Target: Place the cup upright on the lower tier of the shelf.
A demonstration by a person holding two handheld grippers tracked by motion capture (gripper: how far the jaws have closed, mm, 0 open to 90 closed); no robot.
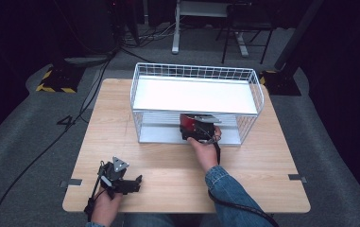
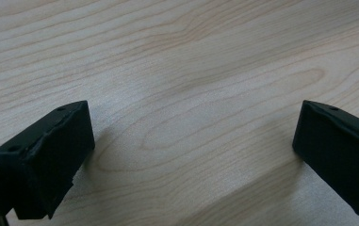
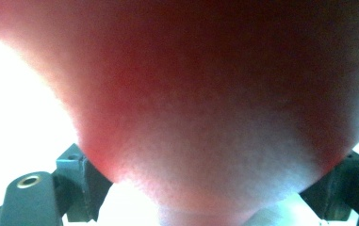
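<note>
A red object [image 1: 187,121] sits in the lower level of a white wire rack [image 1: 135,90], under its white top shelf [image 1: 192,94]. My right gripper [image 1: 194,128] reaches into that lower level from the front. In the right gripper view the red object [image 3: 205,94] bulges close to the lens, pressed between the two jaws of the gripper [image 3: 210,188], which is shut on it. My left gripper [image 1: 137,180] rests on the wooden table [image 1: 168,161] near its front left corner. Its jaws stand wide apart, open over bare wood [image 2: 191,155].
The rack stands at the back middle of the table, its open side facing the person. Cables [image 1: 50,142] run across the grey floor at the left. A yellow-black striped base [image 1: 55,80] and chair legs [image 1: 244,42] stand beyond the table.
</note>
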